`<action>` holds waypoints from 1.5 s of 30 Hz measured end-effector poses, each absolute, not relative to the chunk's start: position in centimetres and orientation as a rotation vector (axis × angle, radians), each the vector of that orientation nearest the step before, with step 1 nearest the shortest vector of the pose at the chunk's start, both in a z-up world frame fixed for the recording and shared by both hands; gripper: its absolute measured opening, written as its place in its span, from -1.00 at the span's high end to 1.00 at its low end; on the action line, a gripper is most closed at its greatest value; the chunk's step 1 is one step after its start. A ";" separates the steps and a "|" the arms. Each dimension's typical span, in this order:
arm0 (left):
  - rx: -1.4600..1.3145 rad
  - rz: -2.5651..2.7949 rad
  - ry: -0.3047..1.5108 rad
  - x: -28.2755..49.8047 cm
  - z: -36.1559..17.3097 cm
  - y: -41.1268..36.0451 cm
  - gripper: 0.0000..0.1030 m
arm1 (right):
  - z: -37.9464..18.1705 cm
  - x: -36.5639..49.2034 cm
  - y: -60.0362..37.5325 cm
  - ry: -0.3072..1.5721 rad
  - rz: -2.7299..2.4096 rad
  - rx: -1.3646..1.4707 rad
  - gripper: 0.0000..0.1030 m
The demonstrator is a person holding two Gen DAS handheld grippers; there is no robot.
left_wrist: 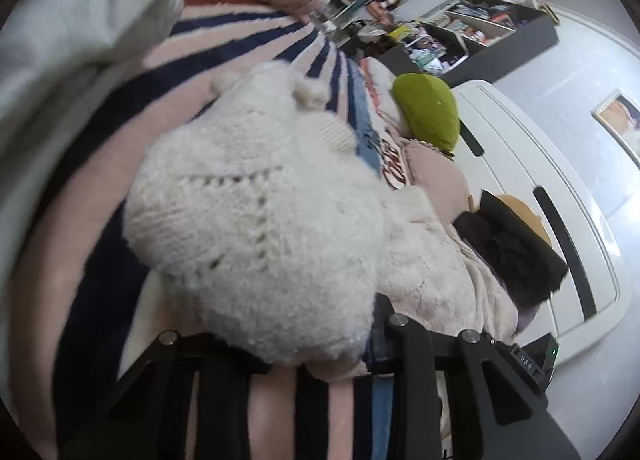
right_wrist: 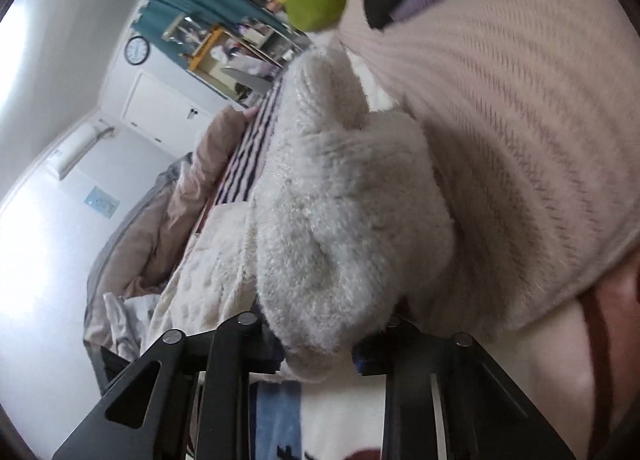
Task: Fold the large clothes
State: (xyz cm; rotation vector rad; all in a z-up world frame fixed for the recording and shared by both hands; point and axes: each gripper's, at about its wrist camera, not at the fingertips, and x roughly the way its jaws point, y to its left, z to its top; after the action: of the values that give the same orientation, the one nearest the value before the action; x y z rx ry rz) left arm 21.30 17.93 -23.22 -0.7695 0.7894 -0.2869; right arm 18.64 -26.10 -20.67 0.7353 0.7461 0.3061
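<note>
A white fluffy knit sweater [left_wrist: 256,219] lies bunched on a bed. My left gripper [left_wrist: 320,356] is low in the left wrist view, its black fingers [left_wrist: 400,340] shut on the sweater's near edge. In the right wrist view the same sweater [right_wrist: 344,219] rises in a thick fold. My right gripper [right_wrist: 320,348] is shut on that fold's lower end. The fabric hides the pads of both grippers.
Under the sweater lie a pink, navy and white striped blanket [left_wrist: 100,179] and a cream textured throw [right_wrist: 208,268]. A green cushion [left_wrist: 428,111], a black garment [left_wrist: 516,252] and a pink ribbed knit [right_wrist: 500,119] lie close by. A white bed board [left_wrist: 540,199] bounds one side.
</note>
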 end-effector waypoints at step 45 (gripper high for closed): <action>-0.795 -0.303 0.825 13.9 -25.8 18.9 -0.63 | -19.4 22.1 -8.3 1.012 0.575 -0.042 0.82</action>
State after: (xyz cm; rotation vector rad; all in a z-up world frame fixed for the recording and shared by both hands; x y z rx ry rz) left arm 13.91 18.89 -25.82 -0.7953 0.8249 -0.3033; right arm 22.12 -8.32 -19.41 -0.0417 1.0117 0.5748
